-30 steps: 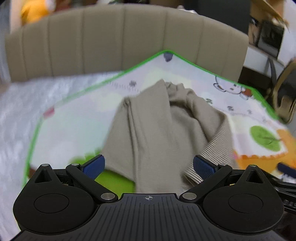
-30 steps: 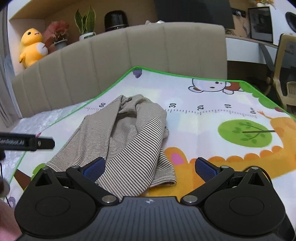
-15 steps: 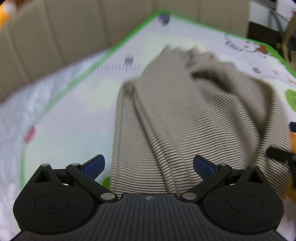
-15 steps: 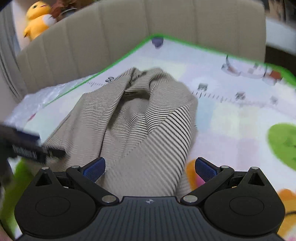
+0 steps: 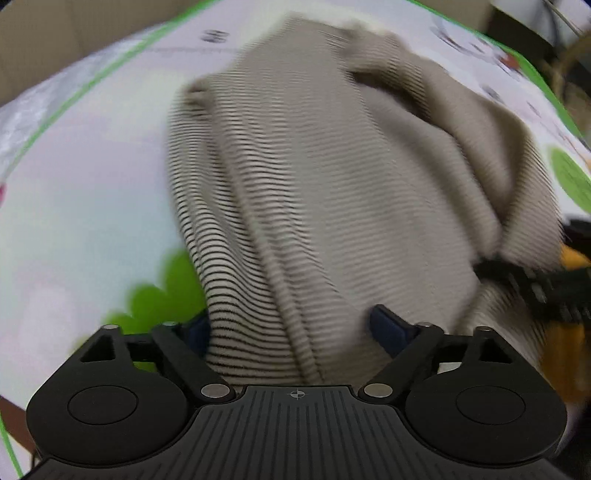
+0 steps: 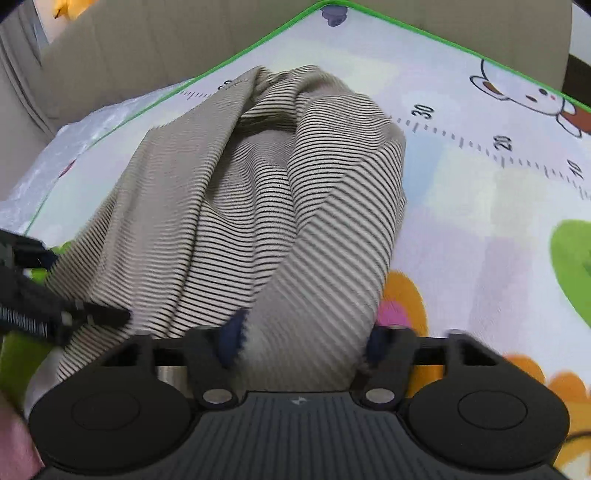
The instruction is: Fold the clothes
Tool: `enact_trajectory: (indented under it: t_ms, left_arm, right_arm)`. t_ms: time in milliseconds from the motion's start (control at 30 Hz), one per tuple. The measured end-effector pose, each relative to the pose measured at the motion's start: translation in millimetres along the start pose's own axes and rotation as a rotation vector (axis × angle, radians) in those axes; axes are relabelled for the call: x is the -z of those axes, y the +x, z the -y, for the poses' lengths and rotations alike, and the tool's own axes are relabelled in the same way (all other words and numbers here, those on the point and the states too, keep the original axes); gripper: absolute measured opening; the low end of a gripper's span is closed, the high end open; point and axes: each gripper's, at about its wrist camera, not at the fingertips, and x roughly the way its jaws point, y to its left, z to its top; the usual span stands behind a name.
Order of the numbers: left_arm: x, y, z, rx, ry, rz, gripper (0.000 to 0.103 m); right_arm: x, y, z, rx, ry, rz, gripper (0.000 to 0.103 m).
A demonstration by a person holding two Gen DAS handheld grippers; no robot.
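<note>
The striped shirt lies bunched on the mat, its long axis running from the bottom of each frame toward the top. Bare mat spreads to the right in the right wrist view and to the left in the left; the green mat edge crosses the top. The left gripper is closing, still wide, with the hem between its jaws. The right gripper is closing, narrower, around a fold.

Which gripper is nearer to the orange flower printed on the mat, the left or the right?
Right. The right gripper, closing around the striped garment, sits just beside the orange flower. The left gripper is at the garment's opposite edge.
</note>
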Motion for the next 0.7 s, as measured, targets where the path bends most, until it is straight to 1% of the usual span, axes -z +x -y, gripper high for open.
enact_trajectory:
  t_ms: [33, 100, 233, 267, 300, 367, 400, 467, 600, 633, 667, 700]
  left_arm:
    - [5, -1, 9, 0.013, 0.014, -0.019, 0.086]
    - [18, -5, 30, 0.033, 0.055, -0.057, 0.086]
    - [41, -20, 57, 0.091, 0.118, -0.140, 0.085]
    - [45, -26, 61, 0.108, 0.125, -0.153, 0.085]
    - [48, -33, 63, 0.130, 0.121, -0.156, 0.084]
    - [47, -57, 58, 0.169, 0.090, -0.087, 0.084]
    - [46, -69, 55, 0.188, 0.073, -0.050, 0.084]
    - [37, -90, 43, 0.153, 0.048, 0.084, 0.084]
    - [7, -89, 22, 0.043, -0.009, 0.236, 0.086]
    - [1, -81, 22, 0.039, -0.025, 0.241, 0.091]
    - [-11, -67, 21, 0.048, -0.050, 0.209, 0.095]
    - [-14, -53, 22, 0.054, -0.078, 0.175, 0.095]
  right_arm:
    - [3, -5, 3, -0.008, 0.005, -0.017, 0.043]
    - [13, -15, 7, -0.021, 0.003, -0.053, 0.039]
    - [45, -42, 5, -0.023, -0.084, -0.128, 0.038]
    - [52, -50, 7, -0.025, -0.101, -0.138, 0.039]
    - [53, -57, 10, -0.022, -0.104, -0.124, 0.039]
    - [54, -71, 16, -0.017, -0.110, -0.094, 0.040]
    - [50, -78, 21, -0.008, -0.111, -0.059, 0.041]
    - [34, -95, 31, 0.019, -0.095, 0.031, 0.040]
    - [1, -116, 46, 0.038, -0.043, 0.186, 0.042]
    - [-5, -116, 48, 0.046, -0.036, 0.208, 0.047]
    - [-12, -112, 49, 0.053, -0.024, 0.229, 0.051]
    - [-17, -106, 49, 0.055, -0.008, 0.240, 0.054]
